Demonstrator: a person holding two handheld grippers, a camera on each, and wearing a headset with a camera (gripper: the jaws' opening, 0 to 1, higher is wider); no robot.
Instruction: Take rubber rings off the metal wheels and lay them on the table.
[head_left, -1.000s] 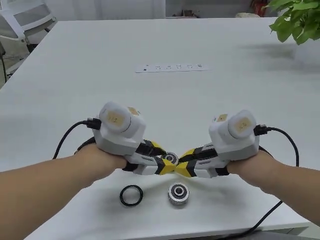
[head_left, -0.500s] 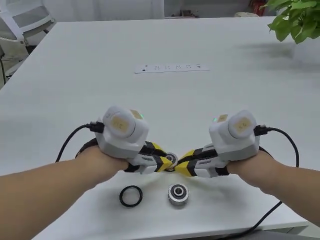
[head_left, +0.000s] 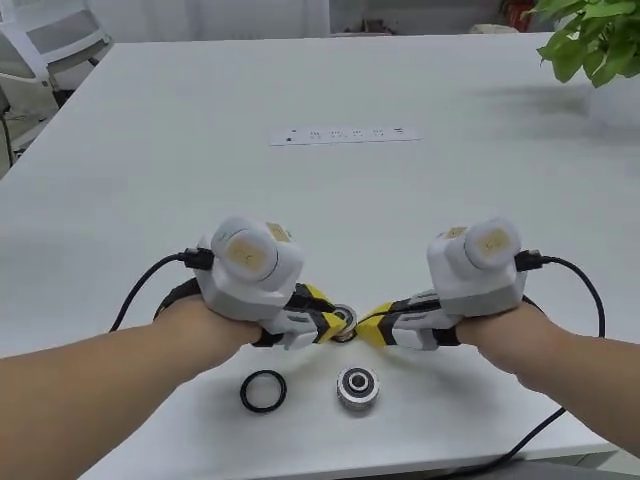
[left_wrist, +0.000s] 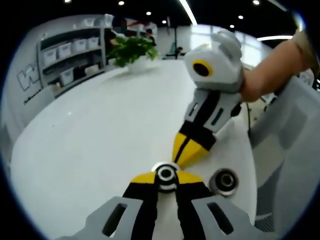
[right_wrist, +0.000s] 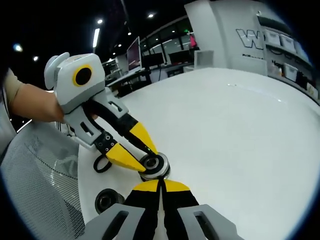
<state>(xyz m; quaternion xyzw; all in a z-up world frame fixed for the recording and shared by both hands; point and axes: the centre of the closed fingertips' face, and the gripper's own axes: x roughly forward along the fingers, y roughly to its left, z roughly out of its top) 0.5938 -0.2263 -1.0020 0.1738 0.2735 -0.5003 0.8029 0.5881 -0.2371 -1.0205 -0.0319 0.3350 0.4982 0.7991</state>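
White table (head_left: 200, 130) | power strip (head_left: 343, 134) | plant (head_left: 592, 40) | left tongs (head_left: 333, 325) grip wheel (head_left: 345, 318)

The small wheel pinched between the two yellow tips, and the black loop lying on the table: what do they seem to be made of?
The wheel looks like metal: its face is silvery and shiny and catches the light. A dark band round its rim may be rubber. The black loop looks like rubber: thin, matt black, no shine, though it could also be plastic.
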